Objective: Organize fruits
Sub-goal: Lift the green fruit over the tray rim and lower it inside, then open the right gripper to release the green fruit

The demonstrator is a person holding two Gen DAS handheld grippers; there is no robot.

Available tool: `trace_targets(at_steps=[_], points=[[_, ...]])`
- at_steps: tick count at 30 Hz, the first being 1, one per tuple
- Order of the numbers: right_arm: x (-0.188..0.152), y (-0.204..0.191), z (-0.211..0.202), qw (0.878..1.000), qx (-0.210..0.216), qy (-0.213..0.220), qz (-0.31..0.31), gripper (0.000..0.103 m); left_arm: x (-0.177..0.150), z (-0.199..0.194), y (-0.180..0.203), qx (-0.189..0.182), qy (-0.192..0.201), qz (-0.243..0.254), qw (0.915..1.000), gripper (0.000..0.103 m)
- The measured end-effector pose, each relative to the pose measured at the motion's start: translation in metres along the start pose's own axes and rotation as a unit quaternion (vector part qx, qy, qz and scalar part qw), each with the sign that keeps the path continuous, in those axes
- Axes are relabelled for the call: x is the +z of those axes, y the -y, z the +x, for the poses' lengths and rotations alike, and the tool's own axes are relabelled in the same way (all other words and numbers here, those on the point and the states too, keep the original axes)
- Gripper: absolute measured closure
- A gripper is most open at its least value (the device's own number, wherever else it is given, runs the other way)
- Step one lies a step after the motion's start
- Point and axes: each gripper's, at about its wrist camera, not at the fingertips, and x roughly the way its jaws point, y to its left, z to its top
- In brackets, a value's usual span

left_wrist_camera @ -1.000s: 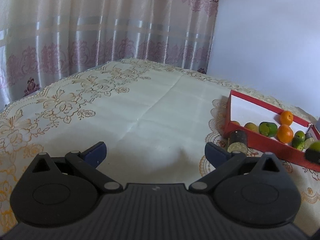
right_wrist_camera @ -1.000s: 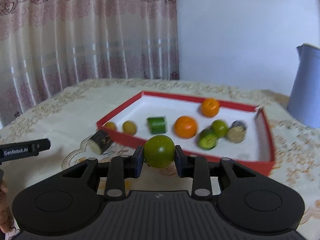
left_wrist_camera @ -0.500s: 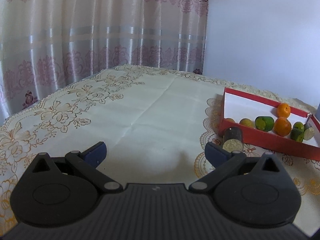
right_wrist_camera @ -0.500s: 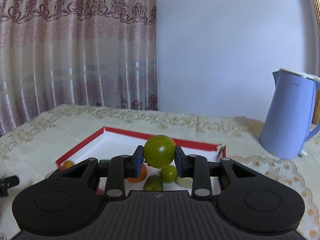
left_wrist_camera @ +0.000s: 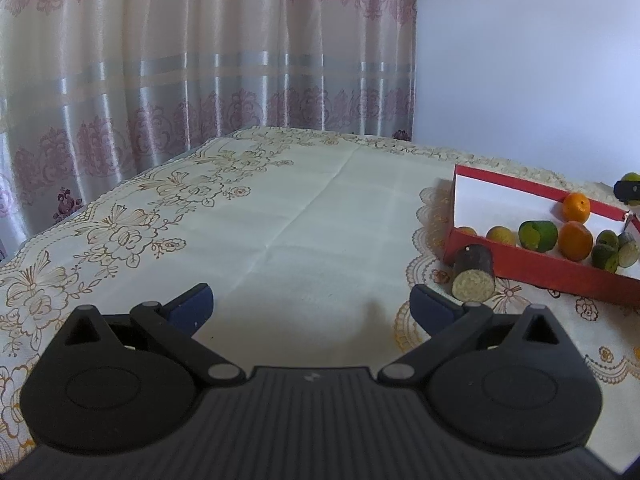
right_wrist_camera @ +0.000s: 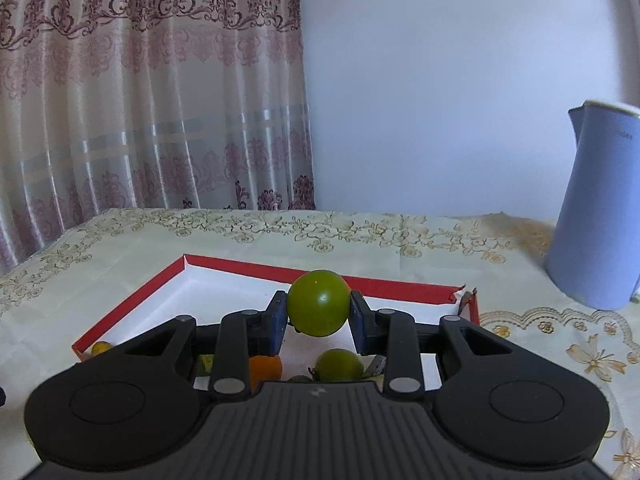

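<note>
My right gripper (right_wrist_camera: 319,316) is shut on a round green fruit (right_wrist_camera: 318,302) and holds it over the red tray (right_wrist_camera: 132,302), whose floor is white. Below the jaws lie an orange (right_wrist_camera: 265,367), another green fruit (right_wrist_camera: 339,365) and a small yellow one (right_wrist_camera: 100,348). In the left wrist view the same tray (left_wrist_camera: 560,276) sits at the right with two oranges (left_wrist_camera: 575,241), green pieces (left_wrist_camera: 537,236) and yellow fruits (left_wrist_camera: 500,235). A dark cut cylinder (left_wrist_camera: 473,272) lies on the cloth just outside its near wall. My left gripper (left_wrist_camera: 312,304) hovers open over bare cloth, left of the tray.
A pale blue kettle (right_wrist_camera: 600,208) stands on the table right of the tray. The floral tablecloth (left_wrist_camera: 200,216) covers the table. Curtains (left_wrist_camera: 200,60) and a plain wall stand behind. The right gripper's tip with the green fruit (left_wrist_camera: 629,188) shows at the far right edge.
My right gripper carried the green fruit forward from the tray's near side to above its middle. The left view has shifted slightly, so the tray sits a little further left in it.
</note>
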Motion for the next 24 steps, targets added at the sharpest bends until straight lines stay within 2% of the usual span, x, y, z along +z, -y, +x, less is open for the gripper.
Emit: trace_targets(at_steps=[16, 18, 20, 21, 22, 24], points=[[-0.005, 0.005, 0.036, 0.999, -0.021, -0.047, 0.000, 0.070, 0.000, 0.000, 0.001, 0.004, -0.001, 0.004, 1.0000, 0.000], [-0.006, 0.005, 0.039, 0.998, -0.022, -0.055, -0.003, 0.058, 0.000, 0.000, 0.001, 0.004, 0.000, 0.003, 1.0000, 0.000], [-0.007, 0.003, 0.034, 0.998, -0.038, -0.044, -0.008, 0.037, 0.000, 0.000, 0.001, 0.003, 0.001, 0.003, 1.0000, 0.000], [-0.007, 0.003, 0.030, 0.999, -0.040, -0.036, -0.008, 0.031, 0.000, 0.000, 0.001, 0.003, 0.001, 0.003, 1.0000, 0.000], [-0.006, 0.004, 0.027, 0.999, -0.036, -0.032, -0.006, 0.027, 0.000, 0.000, 0.001, 0.003, 0.001, 0.004, 1.0000, 0.000], [-0.004, 0.008, 0.019, 0.999, -0.039, -0.024, 0.000, 0.028, 0.000, -0.001, 0.001, 0.004, 0.002, 0.003, 1.0000, 0.000]])
